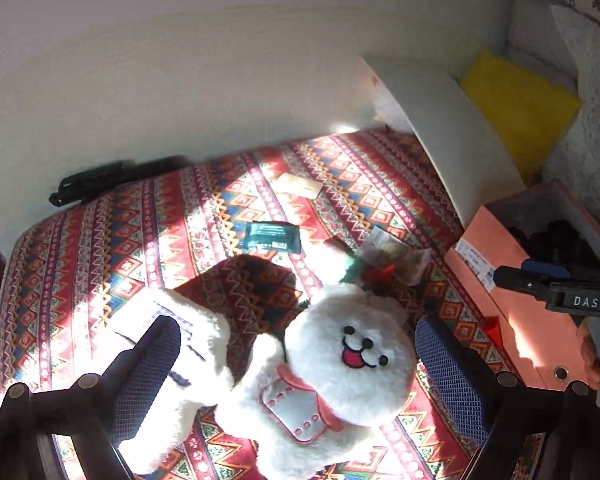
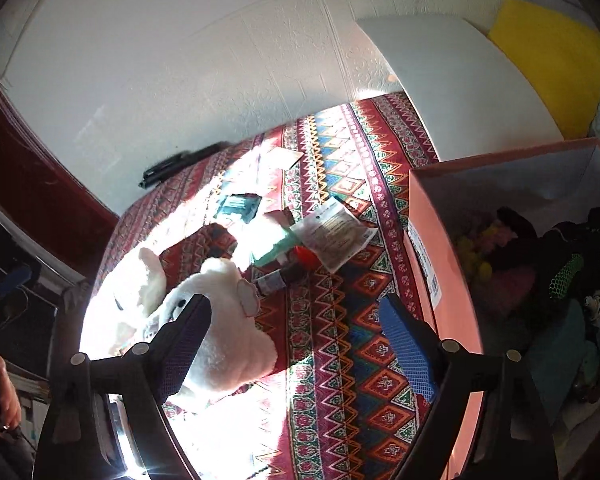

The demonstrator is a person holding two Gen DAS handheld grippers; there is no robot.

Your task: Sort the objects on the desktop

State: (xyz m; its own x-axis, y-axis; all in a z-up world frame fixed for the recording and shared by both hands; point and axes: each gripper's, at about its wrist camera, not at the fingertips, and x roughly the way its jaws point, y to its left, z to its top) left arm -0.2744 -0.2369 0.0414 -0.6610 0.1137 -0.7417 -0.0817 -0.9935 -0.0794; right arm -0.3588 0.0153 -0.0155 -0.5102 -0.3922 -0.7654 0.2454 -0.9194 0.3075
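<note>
While the white plush toy [image 1: 300, 376] lies face-up on the patterned tablecloth [image 1: 204, 216] in hard sunlight, the left gripper [image 1: 298, 364] sits spread wide around it, one finger over the plush's left side, the other just off its head; nothing clamped. Right gripper [image 2: 296, 336] also wide open and empty, left finger overlapping the plush [image 2: 220, 328] in view, right finger over bare cloth next to the orange box [image 2: 444, 280]. Beyond the plush: a teal packet [image 1: 272, 236] flat on the tabletop, a clear snack bag [image 2: 336, 236] with a small red item [image 2: 306, 258] and a green-white pack [image 2: 276, 246] bunched beside it, a small dark bottle [image 2: 276, 280] near the plush's head. A pale card [image 1: 300, 186] sits further back. Black pen-like object [image 1: 100, 182] at the far edge against the wall. The orange box is open at the tabletop's right side, holding dark fabric and yellow-pink bits; contents hard to resolve. White board [image 2: 460, 80] and yellow sheet [image 2: 548, 64] stand behind it.
</note>
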